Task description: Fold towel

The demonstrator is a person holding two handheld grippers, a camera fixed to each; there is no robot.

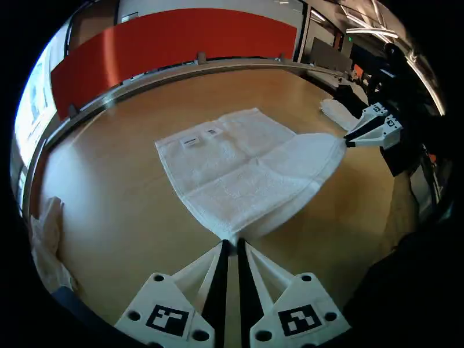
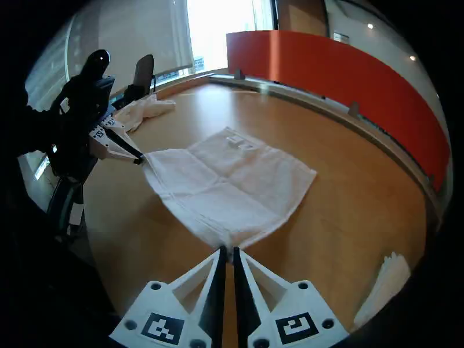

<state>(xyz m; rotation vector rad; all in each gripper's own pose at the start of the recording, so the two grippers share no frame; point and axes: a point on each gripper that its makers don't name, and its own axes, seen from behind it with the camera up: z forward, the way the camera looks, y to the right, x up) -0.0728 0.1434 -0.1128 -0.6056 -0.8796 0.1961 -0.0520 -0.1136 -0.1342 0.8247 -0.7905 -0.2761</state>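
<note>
Left gripper (image 1: 232,242): fingers pinched together on one near corner of the towel (image 1: 243,168). Right gripper (image 2: 226,250): same, clamped on the other near corner. Towel count 1: white terry, looped nap, roughly rectangular, fold creases crossing it. Held edge sits slightly off the counter (image 1: 116,203) and spans gripper to gripper. Opposite edge lies flat, facing the red panel (image 1: 174,43). 2 small tags (image 1: 190,141) by that far edge. Long axis: can't call it through the fisheye. Counter is smooth light wood with a curved rim. 2 other white cloths, crumpled: one (image 1: 339,110) beyond the right gripper, one (image 1: 46,243) at the counter's edge on the opposite side.
</note>
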